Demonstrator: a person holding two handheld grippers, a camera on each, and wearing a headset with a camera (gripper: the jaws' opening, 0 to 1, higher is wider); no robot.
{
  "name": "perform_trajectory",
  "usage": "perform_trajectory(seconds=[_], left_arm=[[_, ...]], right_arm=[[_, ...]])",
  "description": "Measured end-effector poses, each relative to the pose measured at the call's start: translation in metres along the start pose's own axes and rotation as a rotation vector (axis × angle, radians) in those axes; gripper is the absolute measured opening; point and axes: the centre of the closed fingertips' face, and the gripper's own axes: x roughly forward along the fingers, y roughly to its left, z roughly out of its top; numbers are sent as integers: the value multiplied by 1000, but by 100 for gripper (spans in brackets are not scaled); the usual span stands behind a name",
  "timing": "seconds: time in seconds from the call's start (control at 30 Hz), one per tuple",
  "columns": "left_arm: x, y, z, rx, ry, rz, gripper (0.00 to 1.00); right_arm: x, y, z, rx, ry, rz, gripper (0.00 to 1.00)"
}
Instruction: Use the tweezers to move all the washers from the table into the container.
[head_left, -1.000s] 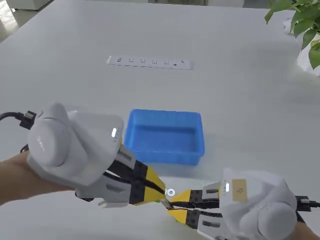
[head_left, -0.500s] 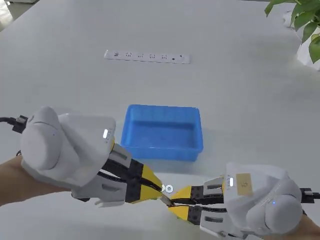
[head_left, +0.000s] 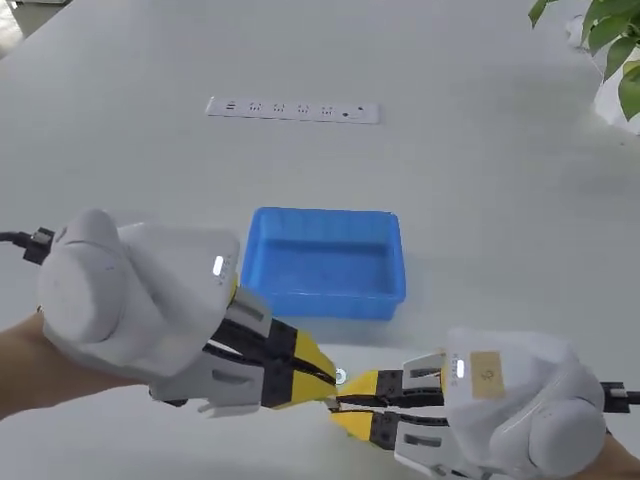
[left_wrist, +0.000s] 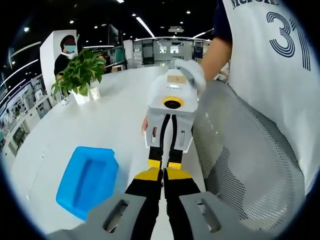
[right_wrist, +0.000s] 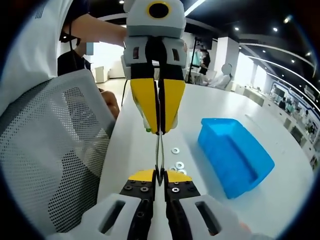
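Two grippers meet tip to tip above the near edge of the white table (head_left: 480, 180), and the gripper views show a grey mesh chair (right_wrist: 55, 150) close beside you. Your right gripper (right_wrist: 159, 176) has its jaws clenched on one end of the tweezers (right_wrist: 159, 150), a thin metal pair running straight forward from it. Your left gripper (right_wrist: 159, 127) faces it head-on. Its yellow-tipped jaws are pinched together around the other end of the tweezers, so both grippers grasp the tool at once. In the head view the left gripper comes in from the left and the right gripper from the lower right, and their tips touch or nearly touch.

Several washers (right_wrist: 175, 150) lie flat on the table in a loose cluster just beside the tweezers, on the side toward the container (right_wrist: 215, 150). In the head view one of them shows just beside the meeting tips. All the washers you can see are on the table, outside the container and apart from it.

Beyond the grippers sits the container, a blue rectangular tray with its open side up, near the washers. Well beyond it a white power strip (head_left: 292, 110) lies across the table. At the far right corner hang the green leaves of a plant (head_left: 610, 50).
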Motion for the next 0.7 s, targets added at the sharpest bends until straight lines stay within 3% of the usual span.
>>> perform_trajectory(seconds=[0.27, 0.47, 0.7], left_arm=[[-2, 0, -4, 5, -9, 8, 5], [5, 4, 3, -16, -89, 38, 5], [9, 2, 6, -35, -119, 27, 5]], right_arm=[[2, -1, -1, -12, 12, 2, 7], [0, -3, -4, 4, 16, -3, 7], [-2, -3, -6, 9, 25, -2, 7]])
